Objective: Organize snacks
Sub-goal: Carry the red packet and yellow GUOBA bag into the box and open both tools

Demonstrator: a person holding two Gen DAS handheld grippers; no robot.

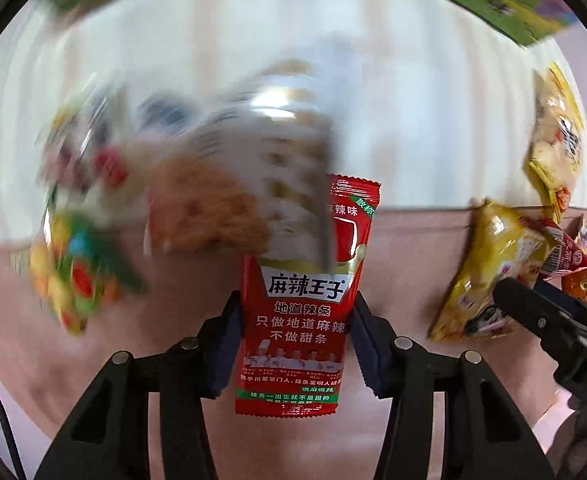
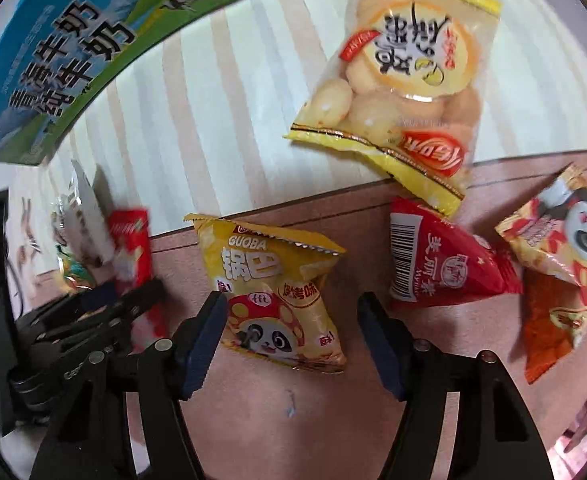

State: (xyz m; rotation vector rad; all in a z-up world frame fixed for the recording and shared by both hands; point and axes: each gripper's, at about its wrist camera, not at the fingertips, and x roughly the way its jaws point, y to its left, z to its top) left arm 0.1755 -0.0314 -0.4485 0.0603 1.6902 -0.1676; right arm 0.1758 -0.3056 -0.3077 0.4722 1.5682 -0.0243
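Two surfaces meet: striped pale board (image 2: 221,92) and pink mat (image 2: 293,420). Left gripper (image 1: 295,344) pinches a red spicy-strip packet (image 1: 297,320) above the mat. Right gripper (image 2: 289,336) hangs spread over the yellow guoba packet (image 2: 269,280).

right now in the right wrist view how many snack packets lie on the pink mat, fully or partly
4: yellow guoba packet ahead of the open right gripper, red packet to its right, panda packet far right, clear yellow-edged bag overlapping the mat's edge. More may be hidden around the left gripper.
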